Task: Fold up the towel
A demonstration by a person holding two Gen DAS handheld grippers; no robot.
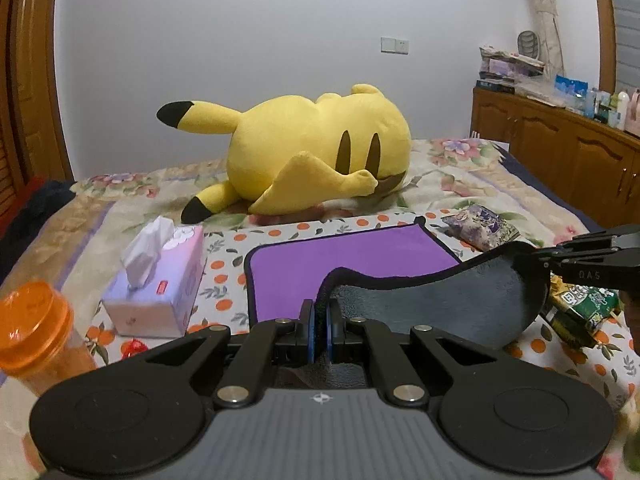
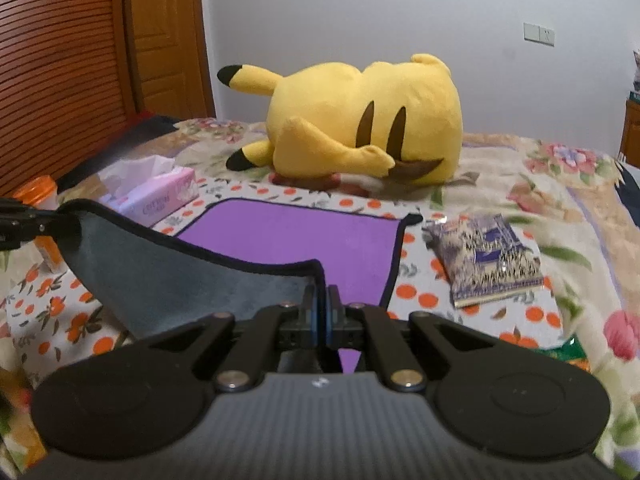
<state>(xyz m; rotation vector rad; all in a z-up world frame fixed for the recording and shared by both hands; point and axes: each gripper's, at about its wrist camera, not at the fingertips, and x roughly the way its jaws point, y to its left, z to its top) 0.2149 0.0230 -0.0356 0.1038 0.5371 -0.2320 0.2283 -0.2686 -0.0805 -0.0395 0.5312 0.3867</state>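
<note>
Purple towel lies ahead of your fingers; left gripper and right gripper each pinch a lifted near corner.

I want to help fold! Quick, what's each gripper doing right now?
Left gripper: jaws shut on a near corner of the towel, lifted.
Right gripper: jaws shut on the other near corner of the towel, lifted too.

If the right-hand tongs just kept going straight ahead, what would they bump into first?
Probably the purple towel the right tongs already grip, spread flat ahead. Beyond it lies the yellow plush toy, though depth is hard to judge.
</note>
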